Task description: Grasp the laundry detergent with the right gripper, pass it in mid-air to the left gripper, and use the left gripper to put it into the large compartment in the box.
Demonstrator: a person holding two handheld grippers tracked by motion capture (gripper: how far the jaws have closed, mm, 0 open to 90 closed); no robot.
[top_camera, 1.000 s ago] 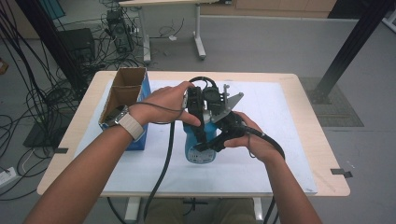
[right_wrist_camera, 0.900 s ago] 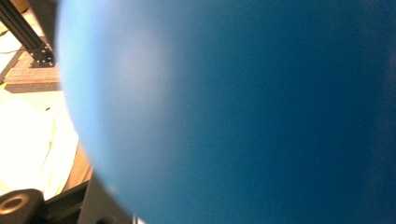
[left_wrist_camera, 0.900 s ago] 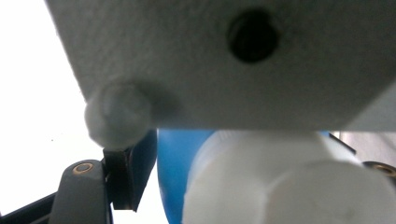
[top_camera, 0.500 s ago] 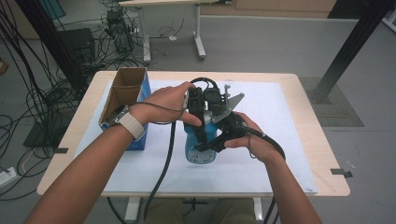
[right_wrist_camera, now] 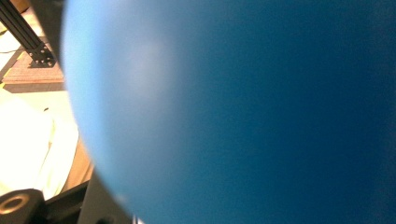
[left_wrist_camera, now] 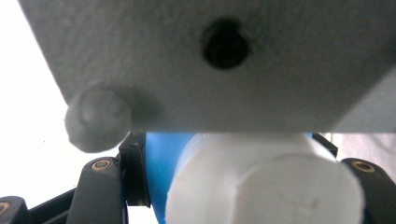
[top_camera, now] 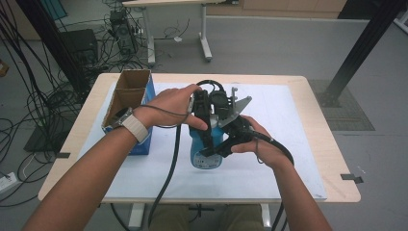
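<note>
Gripping blue bottle (top_camera: 206, 153) w/ both grippers' fingers (left_wrist_camera: 100, 186), upright.

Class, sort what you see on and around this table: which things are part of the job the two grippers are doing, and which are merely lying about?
In the job:
- blue bottle, upright on the table
- its white cap, gripped by the left gripper
- right gripper, clamped on the bottle's body

Lying about:
- open cardboard box at the table's left
- white sheet covering the table
- cables on the floor
</note>
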